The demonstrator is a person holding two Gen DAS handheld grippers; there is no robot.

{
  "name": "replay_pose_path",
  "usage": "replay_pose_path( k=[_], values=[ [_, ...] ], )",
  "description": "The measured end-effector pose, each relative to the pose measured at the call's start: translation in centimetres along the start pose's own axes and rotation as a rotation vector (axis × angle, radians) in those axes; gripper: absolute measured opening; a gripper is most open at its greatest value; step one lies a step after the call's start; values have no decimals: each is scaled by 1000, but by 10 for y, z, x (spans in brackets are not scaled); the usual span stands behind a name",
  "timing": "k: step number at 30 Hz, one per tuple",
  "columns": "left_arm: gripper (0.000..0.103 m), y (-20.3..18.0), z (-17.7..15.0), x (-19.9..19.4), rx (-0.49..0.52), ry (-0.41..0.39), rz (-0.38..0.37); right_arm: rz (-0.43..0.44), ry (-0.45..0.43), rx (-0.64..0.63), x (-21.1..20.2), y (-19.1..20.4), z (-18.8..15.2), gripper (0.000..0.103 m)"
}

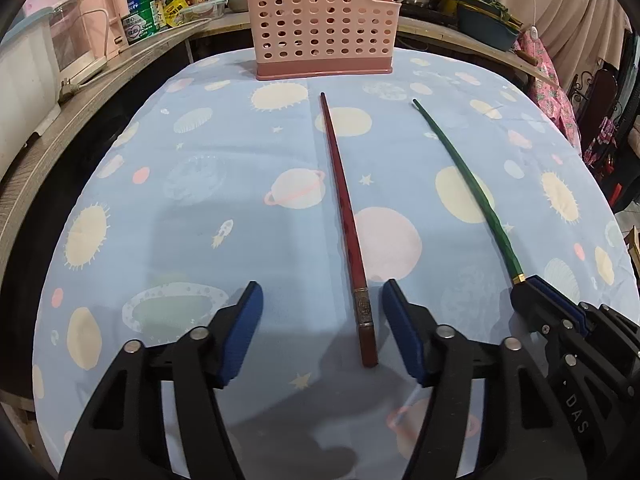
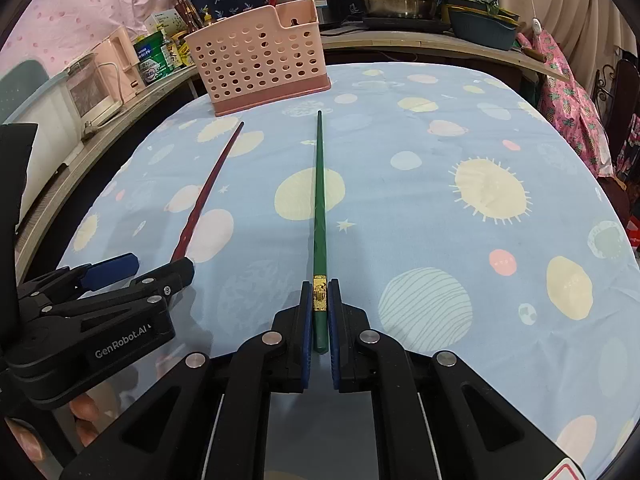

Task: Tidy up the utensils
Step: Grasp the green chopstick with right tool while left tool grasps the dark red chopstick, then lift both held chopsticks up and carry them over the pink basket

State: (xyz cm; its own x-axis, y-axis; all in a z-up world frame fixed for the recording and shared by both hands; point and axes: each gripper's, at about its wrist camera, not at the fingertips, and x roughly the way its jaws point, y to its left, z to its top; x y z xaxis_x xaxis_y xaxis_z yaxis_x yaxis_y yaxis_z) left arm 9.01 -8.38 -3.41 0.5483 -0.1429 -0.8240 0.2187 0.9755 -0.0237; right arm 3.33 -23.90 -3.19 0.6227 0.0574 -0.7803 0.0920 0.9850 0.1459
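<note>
— Which way do the sticks lie?

— Both run lengthwise away from me, thin tips toward the pink caddy [image 1: 322, 24] at the far edge of the cloth [image 1: 200, 184]. The red stick [image 1: 344, 216] lies flat on the cloth, its thick banded end nearest me. The green stick [image 2: 320, 208] lies a little to its right, roughly parallel and apart from it.

— And my tongs?

— My left gripper [image 1: 322, 320] tilts steeply down over the red stick's thick end, jaws half-wide. The stick sits between the pads, closer to the right one, with a gap on both sides. My right gripper [image 2: 320, 312] slopes down likewise, jaws narrow and clamped on the green stick at its gold band.

— Is the green one lifted?

— Hard to tell from here; its tip looks near the cloth.
</note>
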Motion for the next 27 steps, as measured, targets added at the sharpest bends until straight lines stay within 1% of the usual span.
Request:
replay_pose_path(
  k=[1, 3, 4, 6, 8, 9, 12, 14, 27],
  values=[
    [54, 0, 0, 0, 2, -2, 0, 0, 0, 0, 0, 0, 0, 7],
    [43, 0, 0, -1, 6, -6, -4, -2, 0, -2, 0, 0, 0, 7],
    [41, 0, 0, -2, 9, -7, -6, -4, 0, -4, 0, 0, 0, 7],
    [29, 0, 0, -3, 11, -8, -13, -4, 0, -4, 0, 1, 0, 7],
    [24, 2, 0, -3, 10, -6, -22, -5, 0, -4, 0, 1, 0, 7],
    [18, 2, 0, -3, 11, -5, -26, -5, 0, -4, 0, 0, 0, 7],
    [9, 3, 0, -3, 8, -2, -36, -6, 0, -5, 1, 0, 0, 7],
    [7, 3, 1, -3, 8, -1, -42, -7, 0, -6, 1, 0, 0, 7],
    [7, 14, -2, -5, -26, 3, -91, -10, 0, -7, 1, 1, 0, 7]
  ],
)
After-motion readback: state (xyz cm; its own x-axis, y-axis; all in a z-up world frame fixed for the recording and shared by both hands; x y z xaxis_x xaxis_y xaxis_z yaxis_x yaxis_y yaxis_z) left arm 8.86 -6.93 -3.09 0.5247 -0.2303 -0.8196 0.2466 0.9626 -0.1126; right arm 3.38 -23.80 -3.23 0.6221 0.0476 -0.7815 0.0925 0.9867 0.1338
